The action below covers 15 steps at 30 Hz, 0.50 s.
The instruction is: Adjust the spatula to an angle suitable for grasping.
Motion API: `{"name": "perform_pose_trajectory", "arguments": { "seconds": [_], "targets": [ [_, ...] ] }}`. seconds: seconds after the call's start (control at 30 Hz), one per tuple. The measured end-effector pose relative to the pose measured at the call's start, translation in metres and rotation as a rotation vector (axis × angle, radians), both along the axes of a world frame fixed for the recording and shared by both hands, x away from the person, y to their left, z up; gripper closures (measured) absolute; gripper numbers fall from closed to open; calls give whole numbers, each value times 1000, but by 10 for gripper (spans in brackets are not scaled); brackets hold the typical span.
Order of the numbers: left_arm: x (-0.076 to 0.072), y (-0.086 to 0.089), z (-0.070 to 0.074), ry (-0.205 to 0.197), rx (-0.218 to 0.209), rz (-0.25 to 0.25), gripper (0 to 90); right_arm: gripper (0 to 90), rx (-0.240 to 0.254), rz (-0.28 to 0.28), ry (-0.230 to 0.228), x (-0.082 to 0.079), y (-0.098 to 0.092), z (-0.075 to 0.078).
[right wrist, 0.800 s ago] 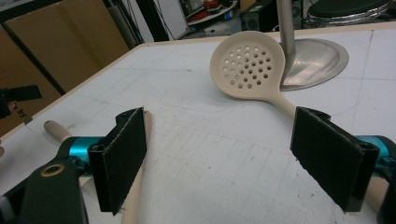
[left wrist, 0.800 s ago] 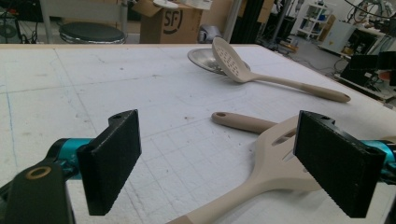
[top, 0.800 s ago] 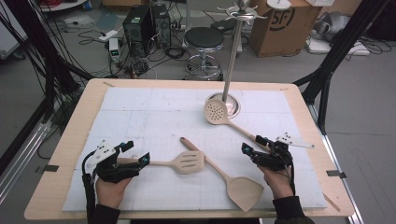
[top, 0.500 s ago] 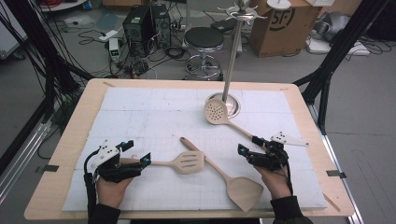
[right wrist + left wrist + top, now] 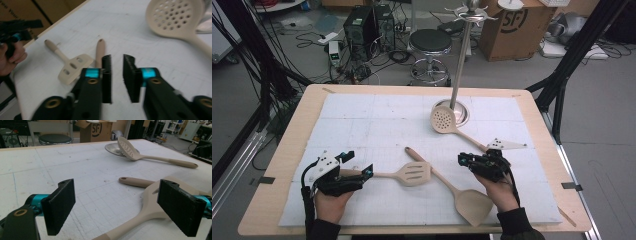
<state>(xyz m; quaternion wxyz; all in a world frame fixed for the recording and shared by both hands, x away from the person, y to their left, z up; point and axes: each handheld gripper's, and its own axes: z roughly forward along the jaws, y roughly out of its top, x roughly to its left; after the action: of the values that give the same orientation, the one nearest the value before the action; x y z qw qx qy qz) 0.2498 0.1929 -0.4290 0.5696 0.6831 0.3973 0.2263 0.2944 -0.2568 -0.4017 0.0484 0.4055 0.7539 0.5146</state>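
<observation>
Three beige utensils lie on the white mat (image 5: 362, 120). The slotted spatula (image 5: 414, 173) points its handle at my left gripper (image 5: 359, 163), whose jaws stand wide open on either side of that handle (image 5: 125, 230) without touching it. The solid spatula (image 5: 472, 205) runs diagonally, handle end up left (image 5: 135, 182). My right gripper (image 5: 462, 160) hovers beside its shaft, all but shut, with a narrow empty slit between the pads (image 5: 117, 58). Beyond it lies the perforated skimmer (image 5: 175, 17), its bowl against the stand's base.
A metal hanging stand (image 5: 459, 65) rises from a round base (image 5: 462, 116) at the back middle of the mat. The wooden table edge (image 5: 272, 200) frames the mat. Past the table stand a stool (image 5: 430, 42) and a cardboard box (image 5: 512, 25).
My right gripper has slid a little to the left, closer to the solid spatula's shaft. The left gripper and the utensils have stayed put.
</observation>
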Motion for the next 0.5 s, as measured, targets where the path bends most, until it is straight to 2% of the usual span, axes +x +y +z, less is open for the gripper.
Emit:
{"name": "perform_pose_trajectory", "arguments": {
  "seconds": [0.1, 0.3, 0.5],
  "targets": [
    [0, -1, 0, 0, 2, -4, 156, 895, -15, 37, 46, 0, 5, -1],
    [-1, -1, 0, 0, 0, -5, 157, 895, -66, 140, 117, -6, 20, -7],
    [-1, 1, 0, 0, -5, 3, 156, 895, -118, 211, 184, -8, 32, -16]
  ]
}}
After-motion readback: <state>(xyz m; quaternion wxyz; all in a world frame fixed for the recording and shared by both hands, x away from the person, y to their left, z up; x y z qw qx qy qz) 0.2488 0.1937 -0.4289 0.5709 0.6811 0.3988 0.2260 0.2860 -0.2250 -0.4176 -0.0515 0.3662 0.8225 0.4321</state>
